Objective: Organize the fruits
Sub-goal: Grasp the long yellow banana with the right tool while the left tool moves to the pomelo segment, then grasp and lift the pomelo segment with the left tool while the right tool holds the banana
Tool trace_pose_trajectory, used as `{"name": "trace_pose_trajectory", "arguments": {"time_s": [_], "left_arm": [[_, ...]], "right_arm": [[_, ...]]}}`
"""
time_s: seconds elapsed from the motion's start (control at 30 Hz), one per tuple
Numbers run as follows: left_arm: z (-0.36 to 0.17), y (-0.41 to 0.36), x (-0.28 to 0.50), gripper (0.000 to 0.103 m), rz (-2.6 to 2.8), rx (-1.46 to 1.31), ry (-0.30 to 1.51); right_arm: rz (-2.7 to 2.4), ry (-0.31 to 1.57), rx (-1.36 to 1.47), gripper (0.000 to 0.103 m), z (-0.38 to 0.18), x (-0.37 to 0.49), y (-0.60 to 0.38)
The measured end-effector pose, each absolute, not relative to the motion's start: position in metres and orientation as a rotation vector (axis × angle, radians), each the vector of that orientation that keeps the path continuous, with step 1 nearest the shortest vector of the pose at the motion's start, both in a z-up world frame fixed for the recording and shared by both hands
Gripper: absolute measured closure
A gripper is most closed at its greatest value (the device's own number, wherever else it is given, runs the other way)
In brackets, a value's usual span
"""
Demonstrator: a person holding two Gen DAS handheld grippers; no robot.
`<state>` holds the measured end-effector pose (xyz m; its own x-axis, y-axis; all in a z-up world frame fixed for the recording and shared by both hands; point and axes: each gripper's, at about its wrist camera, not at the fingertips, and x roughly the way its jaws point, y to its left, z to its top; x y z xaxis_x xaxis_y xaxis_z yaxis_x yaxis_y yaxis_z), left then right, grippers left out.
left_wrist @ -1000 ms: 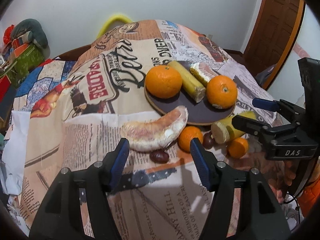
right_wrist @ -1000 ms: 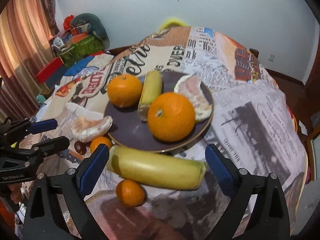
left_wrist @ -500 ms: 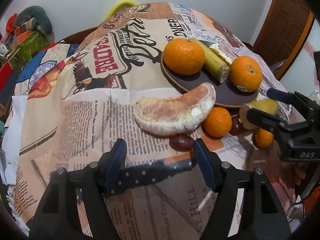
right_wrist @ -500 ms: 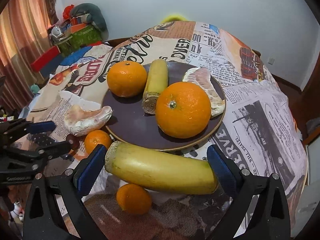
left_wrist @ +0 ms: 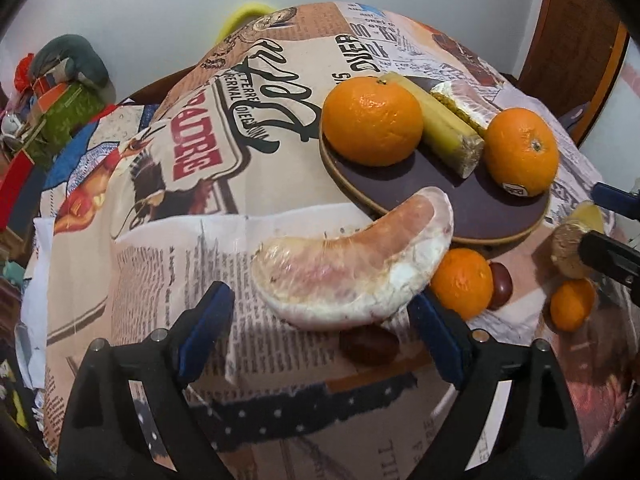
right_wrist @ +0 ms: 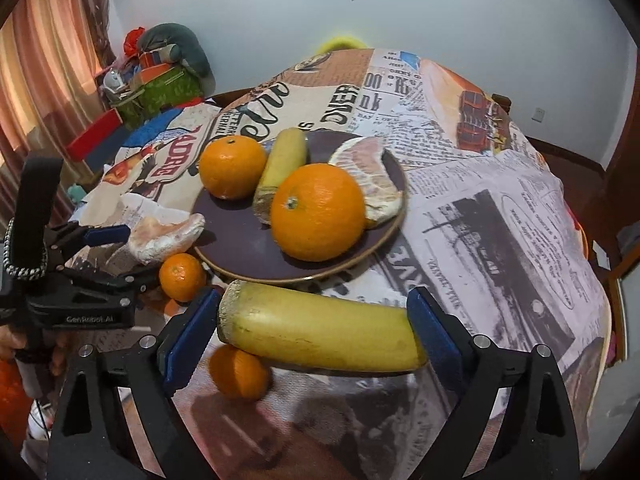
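Left hand-held gripper (left_wrist: pixel 320 336): my jaws opening, straddling pomelo segment (left_wrist: pixel 352 264), lower centre, off plate (left_wrist: pixel 500 216). Right hand-held gripper (right_wrist: pixel 312 328): closing round banana (right_wrist: pixel 320 332), ends not gripped.

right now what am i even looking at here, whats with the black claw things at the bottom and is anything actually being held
Those black claws are hand-held grippers, one per hand, each carrying a camera that looks along its two blue-padded fingers. One picture comes from the left gripper, the other from the right gripper. On the newspaper-print tablecloth a dark plate holds two oranges, a banana piece and a pomelo segment. Off the plate lie another pomelo segment, a long banana piece, small oranges and dark dates. The left jaws are opening around the pomelo segment; the right jaws are closing around the banana piece. Neither is gripped yet.
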<state>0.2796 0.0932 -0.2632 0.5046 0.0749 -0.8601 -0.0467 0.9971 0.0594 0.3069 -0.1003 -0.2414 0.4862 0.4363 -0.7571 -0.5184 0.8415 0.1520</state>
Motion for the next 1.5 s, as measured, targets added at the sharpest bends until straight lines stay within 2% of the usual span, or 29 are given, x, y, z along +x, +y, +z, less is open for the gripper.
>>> {"name": "trace_pose_trajectory", "arguments": {"time_s": [0.17, 0.3, 0.37, 0.43, 0.6, 0.83, 1.13, 1.5], "left_arm": [[-0.253, 0.099, 0.281, 0.014, 0.09, 0.01, 0.964], [-0.249, 0.102, 0.286, 0.042, 0.082, 0.008, 0.943], [-0.249, 0.103, 0.29, 0.046, 0.071, 0.008, 0.944], [-0.246, 0.104, 0.291, 0.056, 0.054, 0.008, 0.929], [-0.234, 0.101, 0.29, 0.072, 0.036, 0.032, 0.904], [-0.225, 0.107, 0.274, 0.078, 0.019, 0.031, 0.882], [-0.213, 0.108, 0.223, 0.08, 0.025, 0.036, 0.892], [-0.21, 0.058, 0.177, 0.079, -0.079, 0.047, 0.944]], "right_arm": [[0.57, 0.888, -0.091, 0.011, -0.241, 0.306, -0.116], [0.562, 0.89, -0.103, 0.012, -0.241, 0.303, -0.127], [0.559, 0.893, -0.107, 0.012, -0.241, 0.303, -0.131], [0.551, 0.899, -0.108, 0.012, -0.242, 0.303, -0.136], [0.552, 0.915, -0.09, 0.012, -0.241, 0.307, -0.146], [0.582, 0.949, -0.036, 0.012, -0.238, 0.312, -0.163], [0.506, 0.946, 0.026, 0.012, -0.24, 0.306, -0.185], [0.479, 0.948, 0.084, 0.012, -0.24, 0.297, -0.178]]}}
